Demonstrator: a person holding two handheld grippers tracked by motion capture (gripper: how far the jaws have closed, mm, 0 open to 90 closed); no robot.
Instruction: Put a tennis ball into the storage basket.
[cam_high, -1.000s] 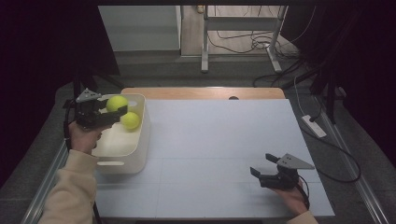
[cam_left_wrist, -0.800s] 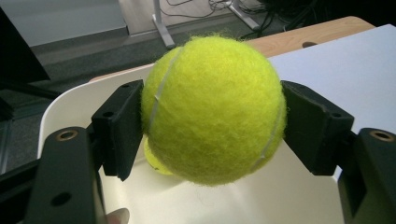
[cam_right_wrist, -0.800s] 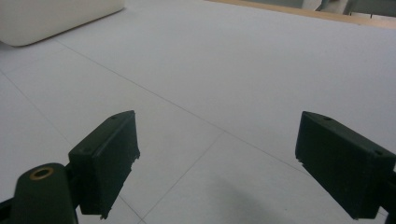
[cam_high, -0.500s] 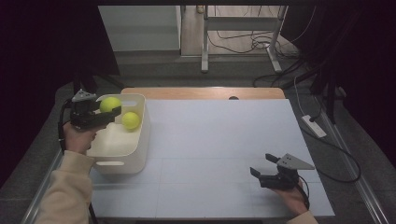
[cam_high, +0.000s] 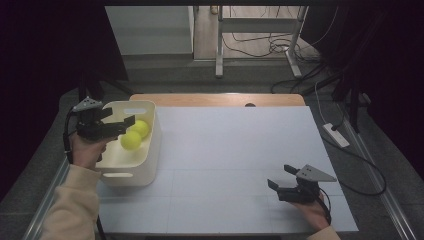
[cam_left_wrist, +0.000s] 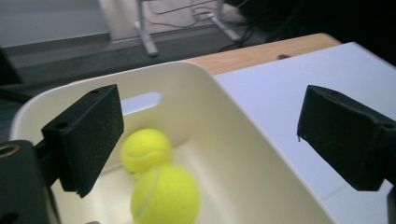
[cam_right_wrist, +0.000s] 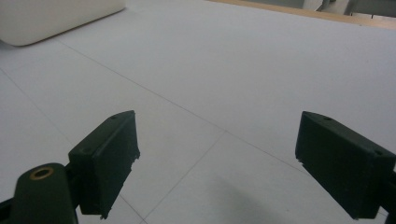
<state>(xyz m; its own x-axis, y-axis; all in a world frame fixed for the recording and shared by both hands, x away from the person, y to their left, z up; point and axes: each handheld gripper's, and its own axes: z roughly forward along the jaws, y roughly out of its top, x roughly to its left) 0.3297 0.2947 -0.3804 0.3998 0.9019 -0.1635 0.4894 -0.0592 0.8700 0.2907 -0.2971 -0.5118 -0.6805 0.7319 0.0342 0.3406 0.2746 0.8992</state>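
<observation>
A cream plastic bin (cam_high: 150, 150) stands at the table's left edge, and my left gripper (cam_high: 122, 116) hangs over it. Its jaws have just been opening and stand wide apart with nothing pressed between them. In the left gripper view (cam_left_wrist: 210, 140), two yellow-green tennis balls are down inside the bin (cam_left_wrist: 243, 154). The far ball (cam_left_wrist: 145, 149) is sharp. The near ball (cam_left_wrist: 166, 196) is blurred, just below the jaws. From above, the two balls (cam_high: 141, 128) (cam_high: 131, 140) touch each other. My right gripper (cam_high: 280, 176) rests open near the front right, over bare white table (cam_right_wrist: 215, 70).
The white tabletop (cam_high: 235, 150) stretches between the bin and the right gripper. A wooden strip (cam_high: 220, 99) runs along its far edge. Beyond it are metal stand legs (cam_high: 219, 50) and cables on the floor. A power strip (cam_high: 336, 135) lies off the right edge.
The left gripper held a tennis ball above the bin; its jaws have opened and the ball has dropped beside the other one. The left hand drifted slightly left. The right gripper stayed put.
</observation>
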